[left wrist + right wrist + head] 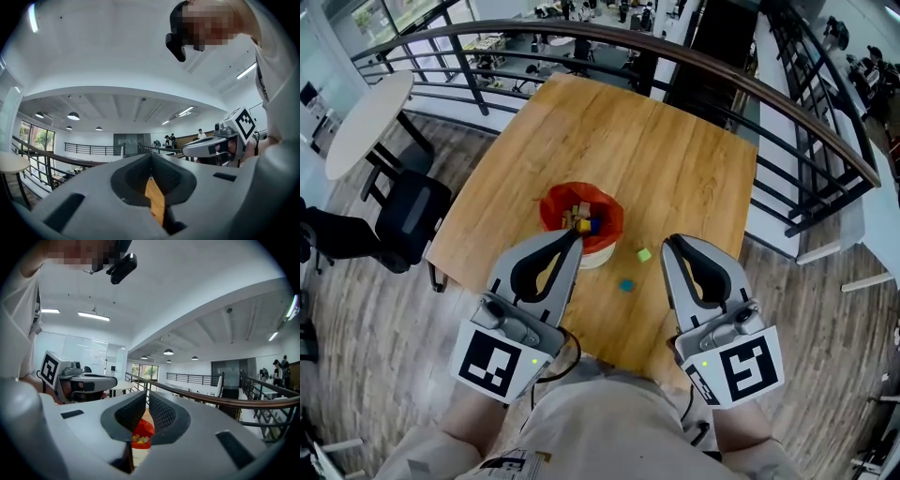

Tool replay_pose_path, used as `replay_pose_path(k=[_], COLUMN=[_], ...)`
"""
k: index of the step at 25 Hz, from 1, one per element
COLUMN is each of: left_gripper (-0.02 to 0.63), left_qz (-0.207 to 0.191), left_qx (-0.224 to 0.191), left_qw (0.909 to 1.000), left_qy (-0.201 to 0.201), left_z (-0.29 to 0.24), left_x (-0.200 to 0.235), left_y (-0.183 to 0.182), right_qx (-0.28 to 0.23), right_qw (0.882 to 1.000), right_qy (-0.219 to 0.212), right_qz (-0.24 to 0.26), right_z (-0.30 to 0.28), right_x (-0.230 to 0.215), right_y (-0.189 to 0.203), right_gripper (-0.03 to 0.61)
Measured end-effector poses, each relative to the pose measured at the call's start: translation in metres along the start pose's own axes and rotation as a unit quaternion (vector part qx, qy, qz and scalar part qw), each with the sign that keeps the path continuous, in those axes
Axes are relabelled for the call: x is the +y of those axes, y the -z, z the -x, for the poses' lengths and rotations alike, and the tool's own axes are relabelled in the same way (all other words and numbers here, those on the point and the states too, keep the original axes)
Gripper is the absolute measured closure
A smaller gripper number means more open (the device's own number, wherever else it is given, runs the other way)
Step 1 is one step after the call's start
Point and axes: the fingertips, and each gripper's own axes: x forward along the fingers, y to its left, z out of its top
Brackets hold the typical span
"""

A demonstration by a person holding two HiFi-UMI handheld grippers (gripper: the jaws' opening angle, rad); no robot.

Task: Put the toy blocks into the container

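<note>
A red-lined white container (581, 217) stands near the front of the wooden table (675, 159), with several coloured blocks inside. A green block (644, 254) and a teal block (626, 285) lie on the table to its right. My left gripper (576, 236) is raised at the container's near rim, jaws together and empty. My right gripper (672, 244) hovers just right of the green block, its jaws close together with nothing between them. In the right gripper view the container (142, 431) shows through the gap below the jaws of the right gripper (146, 393). The left gripper (151, 155) points out above the table.
The table's front edge lies just before my knees (609, 412). A curved railing (694, 56) runs behind and to the right of the table. A round white table (366, 117) and a black chair (408, 216) stand to the left on the wood floor.
</note>
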Motion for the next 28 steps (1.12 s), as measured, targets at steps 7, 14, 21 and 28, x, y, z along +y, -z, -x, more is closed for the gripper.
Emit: replay_pose_path(k=[7, 14, 21, 28], left_gripper=[0.603, 0.603, 0.603, 0.603], left_qz=[-0.018, -0.004, 0.004, 0.017], left_qx=[0.007, 0.008, 0.021, 0.043], left_qw=[0.9991, 0.9978, 0.9970, 0.9962], left_qy=[0.038, 0.065, 0.075, 0.074], left_z=[0.002, 0.000, -0.004, -0.006], left_x=[-0.046, -0.077, -0.090, -0.094], left_y=[0.009, 0.020, 0.029, 0.037], right_qx=[0.001, 0.012, 0.012, 0.012], right_qw=[1.000, 0.999, 0.999, 0.999], right_qy=[0.001, 0.016, 0.020, 0.022], right_qz=[-0.016, -0.033, -0.048, -0.045], right_z=[0.032, 0.062, 0.073, 0.078], right_x=[0.000, -0.008, -0.009, -0.014], right_y=[0.014, 0.034, 0.042, 0.040], right_gripper=[0.548, 0.548, 0.548, 0.548])
